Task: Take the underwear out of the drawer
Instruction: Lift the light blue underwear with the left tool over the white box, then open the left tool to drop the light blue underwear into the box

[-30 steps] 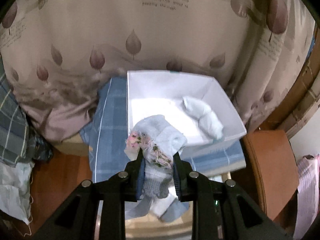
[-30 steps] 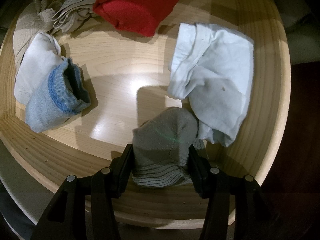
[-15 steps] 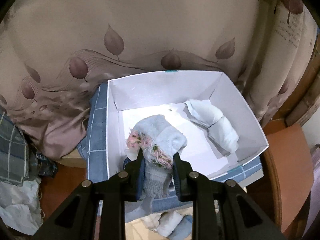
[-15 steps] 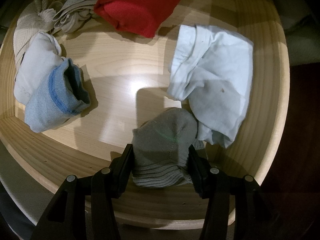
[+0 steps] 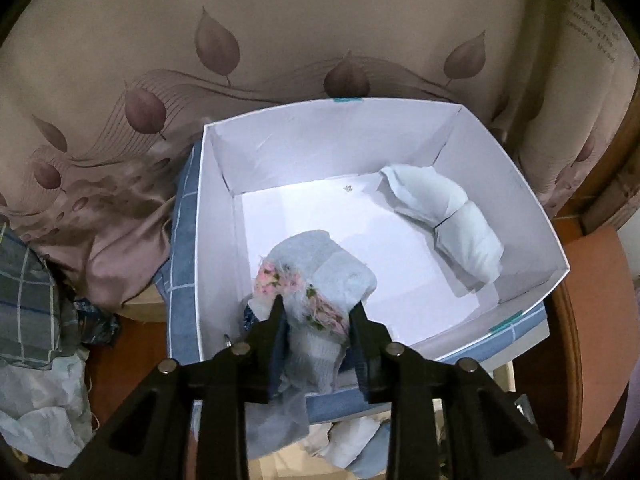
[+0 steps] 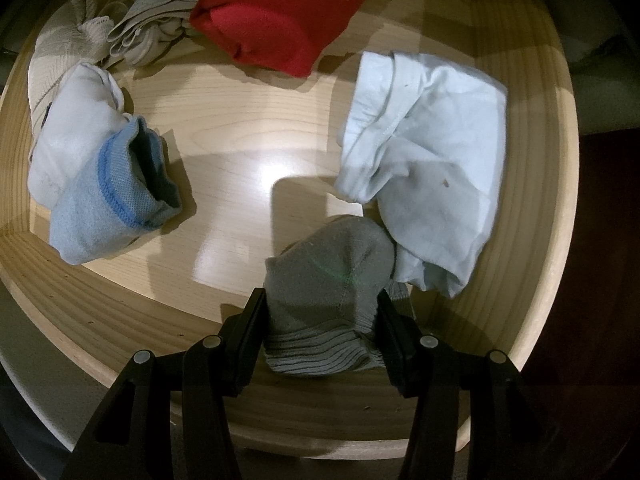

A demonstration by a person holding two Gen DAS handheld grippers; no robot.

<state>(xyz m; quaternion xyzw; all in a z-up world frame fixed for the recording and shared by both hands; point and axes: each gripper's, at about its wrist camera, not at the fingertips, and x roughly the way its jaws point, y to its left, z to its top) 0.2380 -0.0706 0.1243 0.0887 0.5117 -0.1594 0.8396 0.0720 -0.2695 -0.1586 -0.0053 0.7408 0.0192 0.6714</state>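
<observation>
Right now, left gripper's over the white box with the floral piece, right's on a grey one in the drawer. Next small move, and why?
Probably let the left gripper finish opening and drop the light blue floral underwear: it hangs above the white box, where a pale folded piece already lies, and the jaws are opening around it. The right gripper can wait, clamped on the grey garment inside the wooden drawer.

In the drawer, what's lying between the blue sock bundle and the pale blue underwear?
Nothing: the right wrist view shows bare drawer floor between the blue sock bundle and the pale blue underwear.
</observation>
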